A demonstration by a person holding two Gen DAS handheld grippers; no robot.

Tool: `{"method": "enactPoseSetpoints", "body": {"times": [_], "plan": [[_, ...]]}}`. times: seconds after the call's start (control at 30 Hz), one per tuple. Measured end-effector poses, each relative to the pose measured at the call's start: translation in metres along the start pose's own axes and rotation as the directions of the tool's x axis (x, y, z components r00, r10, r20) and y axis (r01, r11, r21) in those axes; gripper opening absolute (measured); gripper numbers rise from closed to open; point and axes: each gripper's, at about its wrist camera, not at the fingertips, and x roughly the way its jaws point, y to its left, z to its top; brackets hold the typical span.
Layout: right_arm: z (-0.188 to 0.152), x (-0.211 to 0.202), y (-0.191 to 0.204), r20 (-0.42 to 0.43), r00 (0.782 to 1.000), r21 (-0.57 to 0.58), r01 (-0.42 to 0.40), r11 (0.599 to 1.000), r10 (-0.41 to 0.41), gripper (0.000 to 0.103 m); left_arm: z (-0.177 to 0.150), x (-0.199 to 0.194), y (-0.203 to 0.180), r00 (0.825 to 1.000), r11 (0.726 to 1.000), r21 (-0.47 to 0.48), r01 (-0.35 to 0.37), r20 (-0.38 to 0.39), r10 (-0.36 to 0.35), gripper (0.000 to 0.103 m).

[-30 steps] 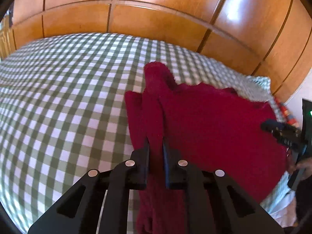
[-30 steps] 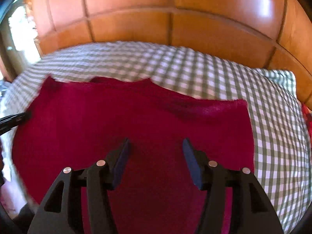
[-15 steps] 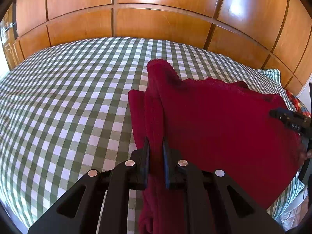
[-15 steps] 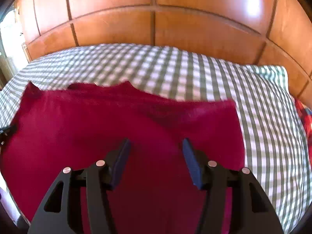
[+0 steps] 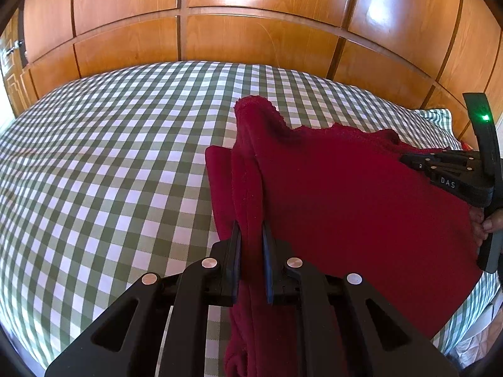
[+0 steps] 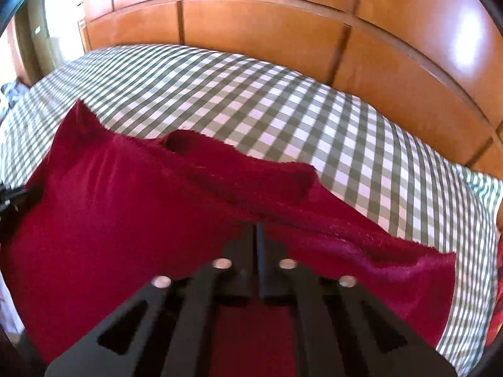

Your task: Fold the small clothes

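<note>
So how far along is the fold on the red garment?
Early. Done: the left edge looks doubled over where the left gripper is clamped on the red garment. In hand: the right gripper is shut on its other side, that edge raised off the checked bedspread. Left: most of the cloth is one open panel, so the main folds remain.
</note>
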Motion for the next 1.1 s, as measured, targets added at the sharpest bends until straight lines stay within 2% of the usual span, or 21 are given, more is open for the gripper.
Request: {"method": "enactPoseSetpoints", "body": {"times": [0.2,0.27,0.33,0.43,0.53,0.6,0.63,0.67,0.8,0.87,0.93,1.0,1.03,1.07,1.1], "plan": [[0.002,-0.001,-0.016,0.026,0.998,0.062,0.055,0.997,-0.057,0.000,0.000,0.001,-0.001,1.000,1.000,-0.003,-0.008,-0.005,0.008,0.011],[-0.001,0.011,-0.024,-0.003,0.991,0.082,0.133,0.988,-0.134,0.000,0.000,0.004,-0.001,1.000,1.000,-0.003,-0.021,-0.013,0.021,0.011],[-0.009,0.023,-0.036,-0.044,0.994,0.140,0.107,0.984,-0.102,0.000,-0.003,0.011,-0.001,0.999,1.000,-0.006,-0.031,-0.033,0.030,0.011],[-0.010,0.019,-0.038,-0.024,0.996,0.156,0.093,0.983,-0.090,0.000,-0.004,0.010,0.004,0.999,0.999,-0.047,-0.016,-0.031,0.015,0.011],[-0.010,0.013,-0.042,-0.006,0.998,0.185,0.059,0.981,-0.059,0.001,0.002,0.000,0.014,0.999,0.992,-0.118,0.034,-0.018,-0.036,0.011],[-0.009,0.002,-0.050,0.027,1.000,0.229,0.009,0.973,-0.015,0.020,0.005,-0.007,0.019,0.999,0.989,-0.141,0.049,0.002,-0.049,0.011],[-0.008,-0.006,-0.053,0.062,0.998,0.243,-0.019,0.970,0.004,0.049,0.007,-0.010,0.019,0.999,0.989,-0.139,0.044,0.011,-0.043,0.011],[-0.008,-0.011,-0.052,0.087,0.996,0.245,-0.032,0.969,0.011,0.055,0.008,-0.013,0.020,0.999,0.990,-0.136,0.039,0.024,-0.036,0.011],[-0.002,-0.023,-0.041,0.122,0.991,0.192,-0.082,0.978,0.059,0.055,0.012,-0.023,0.018,0.997,0.989,-0.143,0.028,0.081,-0.016,0.011],[0.000,-0.022,-0.035,0.121,0.989,0.174,-0.108,0.979,0.088,0.055,0.016,-0.028,0.017,0.993,0.988,-0.146,0.039,0.119,-0.022,0.011],[0.003,-0.013,-0.024,0.097,0.991,0.140,-0.102,0.985,0.088,0.054,0.019,-0.029,0.013,0.990,0.992,-0.122,0.040,0.137,-0.023,0.011],[0.006,0.005,-0.012,0.039,0.993,0.108,-0.112,0.988,0.108,0.036,0.021,-0.021,0.009,0.994,0.995,-0.098,0.017,0.111,-0.006,0.011],[0.005,0.013,-0.006,0.010,0.994,0.086,-0.113,0.990,0.113,0.017,0.021,-0.015,0.008,0.996,0.996,-0.093,0.007,0.093,0.001,0.011],[0.005,0.019,0.002,-0.006,0.996,0.049,-0.087,0.995,0.087,0.009,0.020,-0.009,0.008,0.997,0.996,-0.093,-0.001,0.074,0.008,0.011],[0.007,0.023,0.006,-0.006,0.998,0.028,-0.069,0.997,0.069,0.005,0.017,-0.003,0.009,0.998,0.995,-0.100,-0.006,0.056,0.012,0.011]]}}
